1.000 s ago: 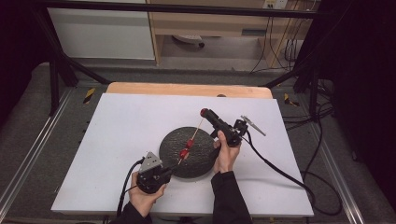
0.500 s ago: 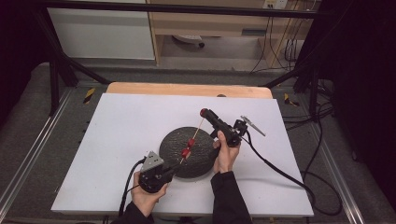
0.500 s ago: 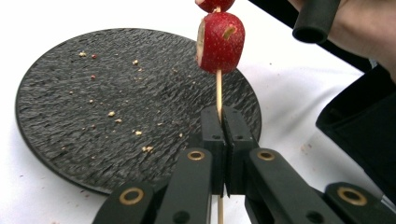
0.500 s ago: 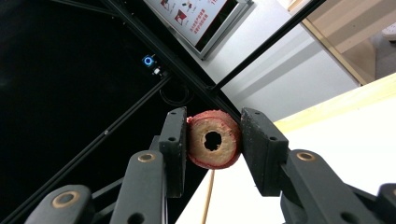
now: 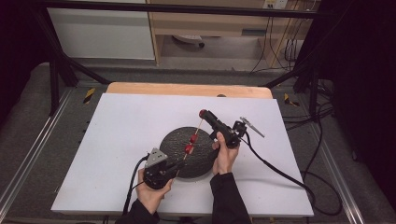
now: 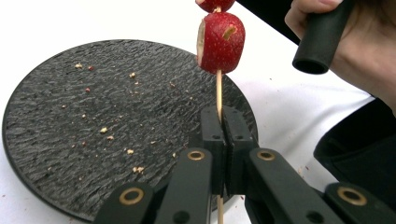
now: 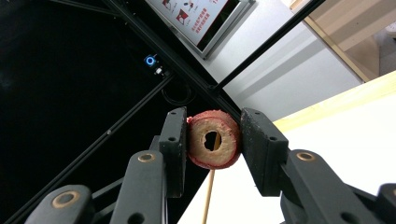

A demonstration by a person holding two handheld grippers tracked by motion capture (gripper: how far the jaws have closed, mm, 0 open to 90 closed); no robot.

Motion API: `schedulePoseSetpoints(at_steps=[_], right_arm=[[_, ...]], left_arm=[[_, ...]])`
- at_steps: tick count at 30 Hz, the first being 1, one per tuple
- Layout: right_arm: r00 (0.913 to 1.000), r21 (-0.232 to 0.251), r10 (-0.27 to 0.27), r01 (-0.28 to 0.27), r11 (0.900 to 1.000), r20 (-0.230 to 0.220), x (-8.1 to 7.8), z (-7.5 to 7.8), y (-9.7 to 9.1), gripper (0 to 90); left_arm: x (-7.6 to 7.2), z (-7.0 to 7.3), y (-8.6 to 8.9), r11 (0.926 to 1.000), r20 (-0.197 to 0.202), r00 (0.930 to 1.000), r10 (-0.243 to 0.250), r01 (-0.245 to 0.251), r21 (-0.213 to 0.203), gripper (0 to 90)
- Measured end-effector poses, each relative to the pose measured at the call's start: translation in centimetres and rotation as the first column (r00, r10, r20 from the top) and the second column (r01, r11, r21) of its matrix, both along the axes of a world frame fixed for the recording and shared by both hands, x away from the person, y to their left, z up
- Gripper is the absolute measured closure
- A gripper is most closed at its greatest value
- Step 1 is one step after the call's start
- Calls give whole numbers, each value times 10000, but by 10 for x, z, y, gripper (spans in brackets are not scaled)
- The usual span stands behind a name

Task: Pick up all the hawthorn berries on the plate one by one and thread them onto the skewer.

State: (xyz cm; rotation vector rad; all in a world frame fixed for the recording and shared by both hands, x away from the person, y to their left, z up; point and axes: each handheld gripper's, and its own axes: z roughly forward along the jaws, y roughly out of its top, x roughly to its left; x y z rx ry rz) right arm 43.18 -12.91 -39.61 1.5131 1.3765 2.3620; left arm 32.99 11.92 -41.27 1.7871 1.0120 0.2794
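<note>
My left gripper (image 5: pixel 176 166) (image 6: pixel 225 114) is shut on the lower end of a thin wooden skewer (image 5: pixel 198 130) (image 6: pixel 218 91), which slants up over a round black textured plate (image 5: pixel 170 142) (image 6: pixel 93 116). Two red fruit pieces (image 5: pixel 189 149) (image 5: pixel 194 138) are threaded on the skewer; the lower fruit piece (image 6: pixel 222 42) sits just above the jaws. At the skewer's top end my right gripper (image 5: pixel 203 114) (image 7: pixel 214 140) is shut on a red-skinned fruit ring (image 7: pixel 229 144) with a hole through its middle. The skewer (image 7: pixel 208 191) tip stands just behind that hole.
The plate sits on a white table (image 5: pixel 121 126) with a wooden strip (image 5: pixel 187 88) along the far edge. Crumbs dot the plate. The right hand (image 6: pixel 355 51) and its black handle (image 6: pixel 322 35) are close to the skewer. Cables trail off the table's right side.
</note>
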Motion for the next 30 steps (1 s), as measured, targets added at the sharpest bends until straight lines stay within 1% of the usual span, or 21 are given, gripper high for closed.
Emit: schedulePoseSetpoints(at_steps=[4, 6, 7, 8, 10, 11, 19, 30], right_arm=[[10000, -22, -18, 18, 10000, 46, -1, 1, -1, 629], [10000, -68, -10, 10, 10000, 70, -1, 1, -1, 629], [10000, -76, 50, -50, 10000, 6, -1, 1, -1, 630], [10000, -99, 65, -65, 9999, 3, -1, 1, -1, 630], [9999, -91, 102, -102, 9999, -19, -1, 0, -1, 630], [9999, -95, 130, -130, 9999, -48, -1, 0, 0, 630], [9995, -143, 303, -305, 9994, -110, -3, -1, 1, 630], [9975, -301, 664, -671, 9973, -248, -7, -3, 3, 630]], left_arm=[[1, -1, -3, 10000, -19, 10000, -53, 53, 15, 887], [2, -1, -3, 9999, -72, 9999, -89, 88, -48, 887], [2, -1, -3, 10000, -25, 10000, -75, 74, -59, 887], [1, -1, -3, 9999, -70, 9999, -91, 90, -124, 887], [2, -1, -2, 9999, -61, 9999, -86, 85, -111, 887], [3, -1, -2, 10000, 11, 10000, -51, 51, -55, 888], [6, 0, -4, 10000, 54, 10000, -49, 49, -51, 888], [13, 5, -5, 9999, 205, 9998, -44, 46, -90, 888]])
